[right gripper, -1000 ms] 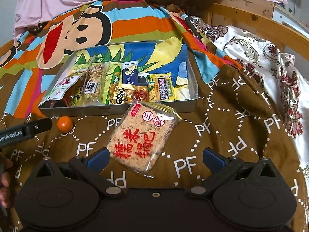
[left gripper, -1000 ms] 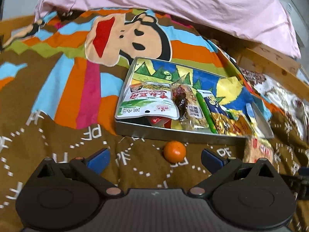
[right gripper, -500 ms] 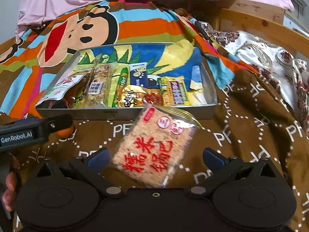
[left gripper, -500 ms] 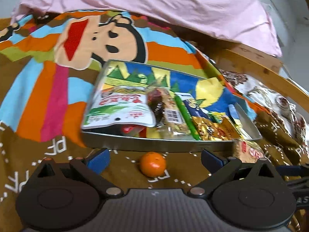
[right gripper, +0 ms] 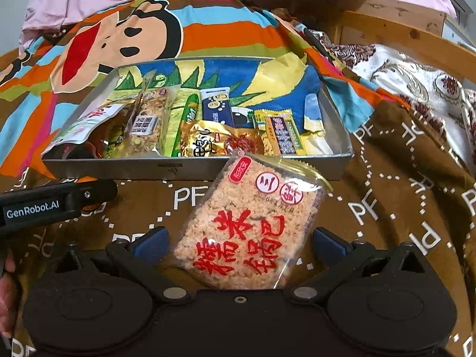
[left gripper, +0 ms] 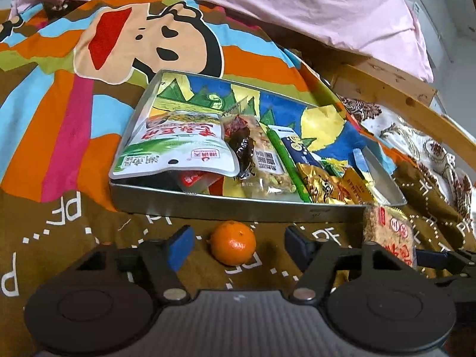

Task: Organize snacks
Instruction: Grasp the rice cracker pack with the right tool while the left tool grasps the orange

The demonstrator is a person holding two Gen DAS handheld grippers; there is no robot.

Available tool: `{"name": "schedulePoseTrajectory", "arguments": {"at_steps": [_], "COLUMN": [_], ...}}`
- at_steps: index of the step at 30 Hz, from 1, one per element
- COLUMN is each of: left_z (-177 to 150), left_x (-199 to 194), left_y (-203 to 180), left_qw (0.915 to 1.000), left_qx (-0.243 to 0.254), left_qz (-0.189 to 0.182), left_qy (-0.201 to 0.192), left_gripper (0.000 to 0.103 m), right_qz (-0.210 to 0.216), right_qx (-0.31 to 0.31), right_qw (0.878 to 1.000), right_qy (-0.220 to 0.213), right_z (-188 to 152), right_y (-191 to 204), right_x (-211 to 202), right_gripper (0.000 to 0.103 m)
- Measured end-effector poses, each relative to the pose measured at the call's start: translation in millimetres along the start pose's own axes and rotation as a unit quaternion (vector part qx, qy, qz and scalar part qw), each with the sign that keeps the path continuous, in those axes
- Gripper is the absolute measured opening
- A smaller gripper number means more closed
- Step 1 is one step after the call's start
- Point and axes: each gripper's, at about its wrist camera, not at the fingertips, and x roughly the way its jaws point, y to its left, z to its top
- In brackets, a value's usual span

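Tangerine [left gripper: 234, 247] first, on the left: it lies on the blanket [left gripper: 59, 255] just in front of the tray [left gripper: 238, 209], and we have the left gripper [left gripper: 235, 245] astride it, jaws closing but not yet touching. On the right, the rice cake [right gripper: 247, 232] pack rests on the blanket against the tray's front wall, between the spread jaws of the right gripper [right gripper: 238, 242]. Next, we judge, each must pinch gently, then lift over the wall into the tray.
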Motion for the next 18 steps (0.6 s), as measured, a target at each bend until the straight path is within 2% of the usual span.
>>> {"name": "schedulePoseTrajectory", "arguments": {"at_steps": [1,3,5,10,18], "left_z": [-0.5,-0.5,-0.9,-1.9,-7.0], "left_x": [0.2,1.5,3.3,5.9,-4.2], "left_y": [-0.3,0.1,0.5,-3.4,-11.1], "left_qw": [1.0,1.0,1.0,0.9996,0.9994], "left_qx": [0.001,0.001,0.002,0.014,0.025], "left_qz": [0.002,-0.001,0.002,0.015,0.001], "left_qy": [0.0,0.004,0.009,0.017,0.024], "left_gripper": [0.064,0.051,0.043,0.037,0.036], "right_qz": [0.002,0.006,0.002,-0.003,0.008], "right_qx": [0.001,-0.003,-0.009,-0.017,-0.056], "right_qw": [1.0,1.0,1.0,1.0,0.998], "right_qy": [0.0,-0.005,-0.009,-0.017,-0.021], "right_z": [-0.9,-2.3,-3.1,-4.6,-10.1], "right_y": [-0.1,1.1,3.4,5.5,19.0], "right_x": [0.5,0.0,-0.7,-2.4,-12.5], "right_gripper": [0.099,0.098,0.097,0.09,0.086]}}
